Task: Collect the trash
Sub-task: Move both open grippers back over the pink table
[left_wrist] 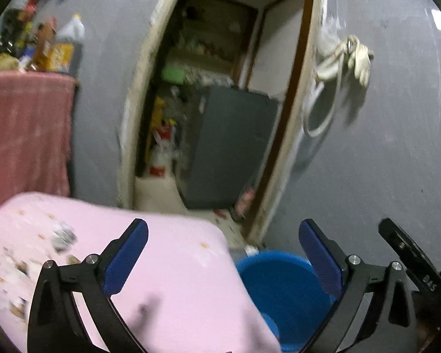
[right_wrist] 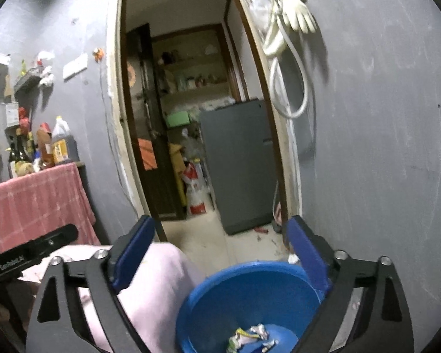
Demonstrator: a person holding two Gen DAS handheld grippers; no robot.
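Observation:
A blue bucket (right_wrist: 250, 294) stands on the floor below my right gripper (right_wrist: 220, 253), which is open and empty above its rim. Crumpled wrappers (right_wrist: 250, 336) lie in the bucket's bottom. The bucket also shows in the left wrist view (left_wrist: 279, 288), beside a pink cloth-covered surface (left_wrist: 176, 279). My left gripper (left_wrist: 223, 253) is open and empty, held over the edge of the pink cloth and the bucket. Small blurred scraps (left_wrist: 63, 235) lie on the pink cloth at the left.
A grey wall with an open doorway (right_wrist: 197, 117) is ahead, with a grey fridge (right_wrist: 241, 164) beyond. A hose and glove (right_wrist: 291, 29) hang on the wall at right. A red-cloth table with bottles (right_wrist: 41, 176) stands at left. Litter (right_wrist: 292, 258) lies near the doorway floor.

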